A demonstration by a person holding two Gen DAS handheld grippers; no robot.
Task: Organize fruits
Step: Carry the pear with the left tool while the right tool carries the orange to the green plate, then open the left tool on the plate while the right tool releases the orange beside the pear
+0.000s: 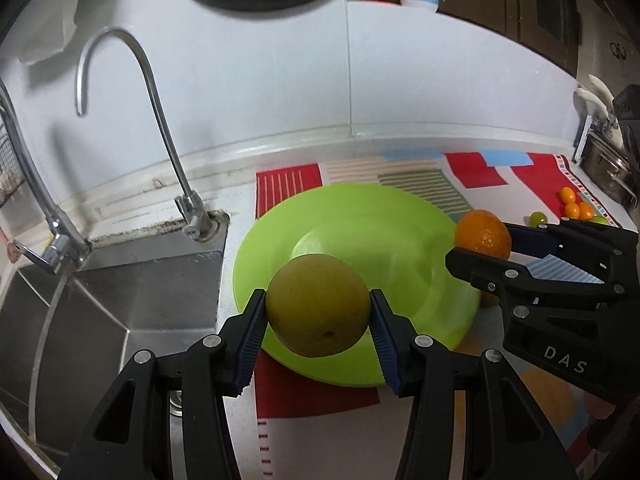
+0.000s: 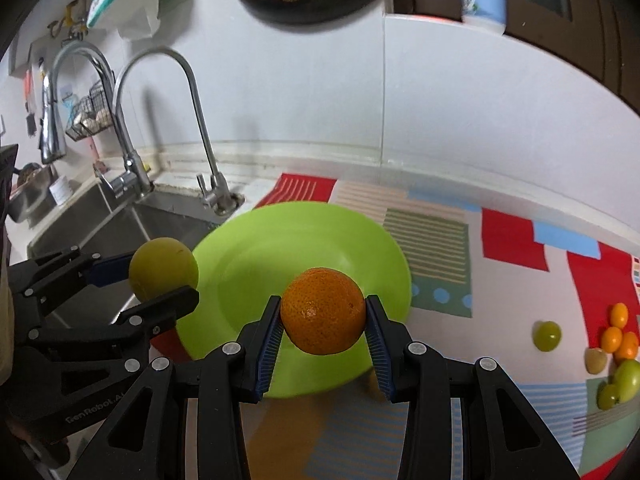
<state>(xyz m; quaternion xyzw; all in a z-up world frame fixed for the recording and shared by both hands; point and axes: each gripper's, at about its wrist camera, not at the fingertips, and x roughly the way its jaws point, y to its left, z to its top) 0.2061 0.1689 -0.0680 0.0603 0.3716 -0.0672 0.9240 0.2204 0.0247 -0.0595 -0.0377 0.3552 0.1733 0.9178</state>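
My left gripper is shut on a yellow-green round fruit and holds it above the near left rim of a lime green plate. My right gripper is shut on an orange and holds it above the plate's near edge. In the left wrist view the right gripper with the orange is at the plate's right rim. In the right wrist view the left gripper with the green fruit is at the plate's left rim. The plate is empty.
A patterned mat covers the counter under the plate. Small orange and green fruits lie on the mat at the right. A steel sink with two faucets is to the left. A wall rises behind.
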